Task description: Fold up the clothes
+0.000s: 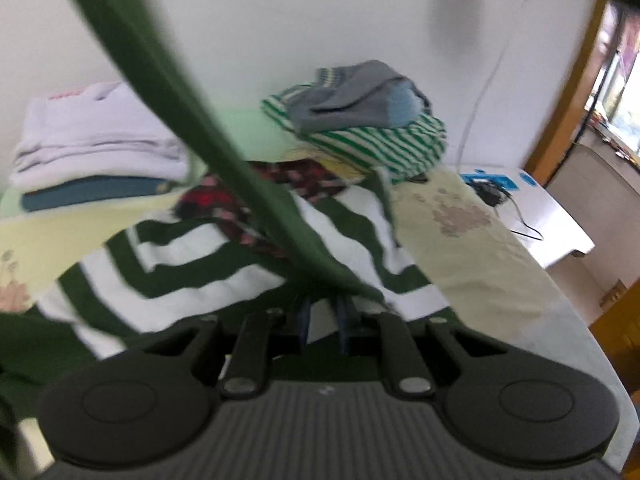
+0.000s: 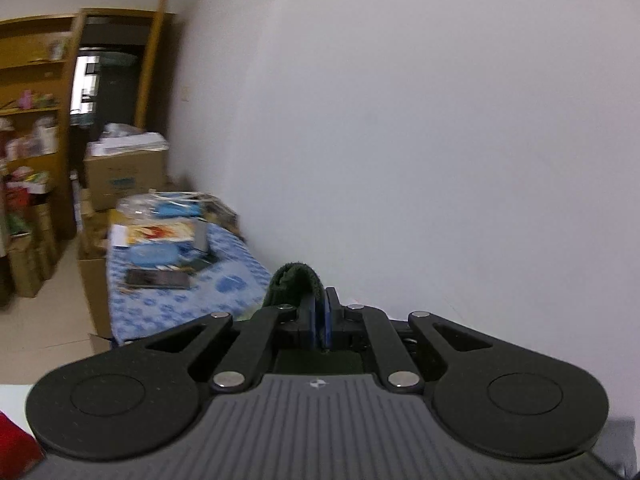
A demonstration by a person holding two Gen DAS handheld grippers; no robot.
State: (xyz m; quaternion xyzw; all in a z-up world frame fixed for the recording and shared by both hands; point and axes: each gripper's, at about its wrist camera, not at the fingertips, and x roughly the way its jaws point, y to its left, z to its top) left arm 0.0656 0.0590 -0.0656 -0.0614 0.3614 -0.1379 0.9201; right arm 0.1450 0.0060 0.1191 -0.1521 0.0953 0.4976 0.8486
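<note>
A: Where do we have the green-and-white striped garment [image 1: 224,264]?

B: It lies spread over the pale yellow sheet [image 1: 472,248] on the bed, right in front of our left gripper [image 1: 325,316]. A plain dark green band of it [image 1: 168,92] rises from the left fingers and runs up and out through the top left of the left wrist view.

A: And how do the left fingers stand?

B: The blue pads [image 1: 343,320] are drawn close together with dark green cloth bunched at their tips, so we are pinching the garment there. The view is blurred, but the cloth does sit between them.

A: The right side?

B: Our right gripper [image 2: 319,312] is clamped too. A dark green fold of cloth [image 2: 294,282] humps up just above its left finger, and the two pads sit almost touching. It points at a bare white wall [image 2: 440,140], with a blue patterned bed [image 2: 192,292] off to the left.

A: What else lies near the garment?

B: Behind it we see a dark red floral piece [image 1: 240,200]. At the back left is a folded stack, pale lavender items [image 1: 96,140] over a teal one [image 1: 92,194]. At the back right a heap has a grey garment [image 1: 352,96] on top of a thin green-striped one [image 1: 384,144].
</note>
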